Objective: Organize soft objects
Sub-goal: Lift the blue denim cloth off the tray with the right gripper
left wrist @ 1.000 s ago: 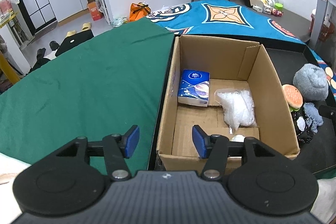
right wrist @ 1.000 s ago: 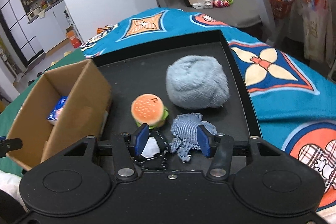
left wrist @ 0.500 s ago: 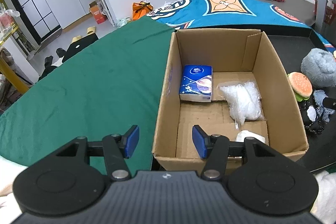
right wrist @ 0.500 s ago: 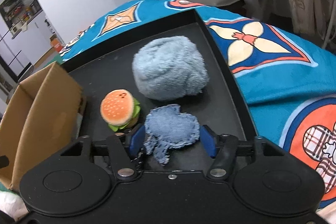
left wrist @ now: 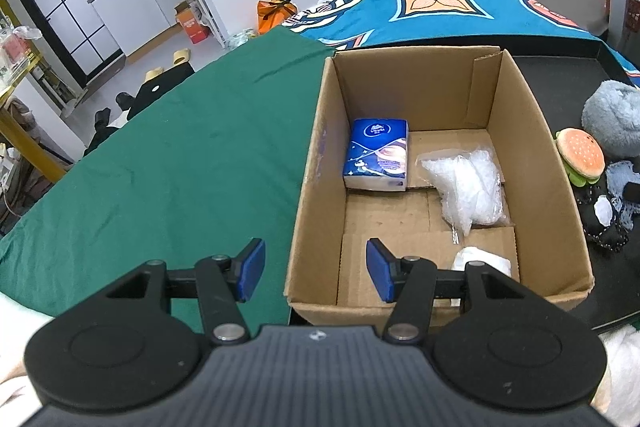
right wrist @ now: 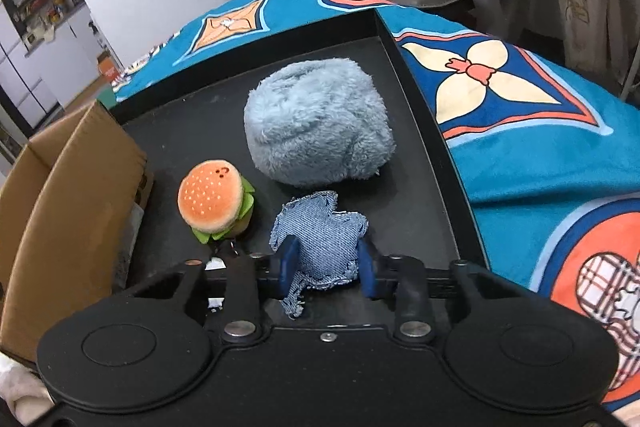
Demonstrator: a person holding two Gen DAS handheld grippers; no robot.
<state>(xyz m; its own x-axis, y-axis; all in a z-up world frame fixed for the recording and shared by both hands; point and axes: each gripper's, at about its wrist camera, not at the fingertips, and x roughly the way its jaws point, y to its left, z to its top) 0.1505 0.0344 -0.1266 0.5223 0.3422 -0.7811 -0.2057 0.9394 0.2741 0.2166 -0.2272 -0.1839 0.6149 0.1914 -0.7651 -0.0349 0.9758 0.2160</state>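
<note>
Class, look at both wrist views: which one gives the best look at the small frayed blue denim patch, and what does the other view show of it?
The right wrist view. There the small frayed blue denim patch fills the centre, pinched in the right gripper, on the black tray. The left wrist view catches only a pale blue sliver at its right edge.

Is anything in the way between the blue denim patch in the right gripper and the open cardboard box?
The orange plush hamburger sits on the black tray between the blue denim patch and the cardboard box. The box's near wall must also be cleared; its top is open.
</note>
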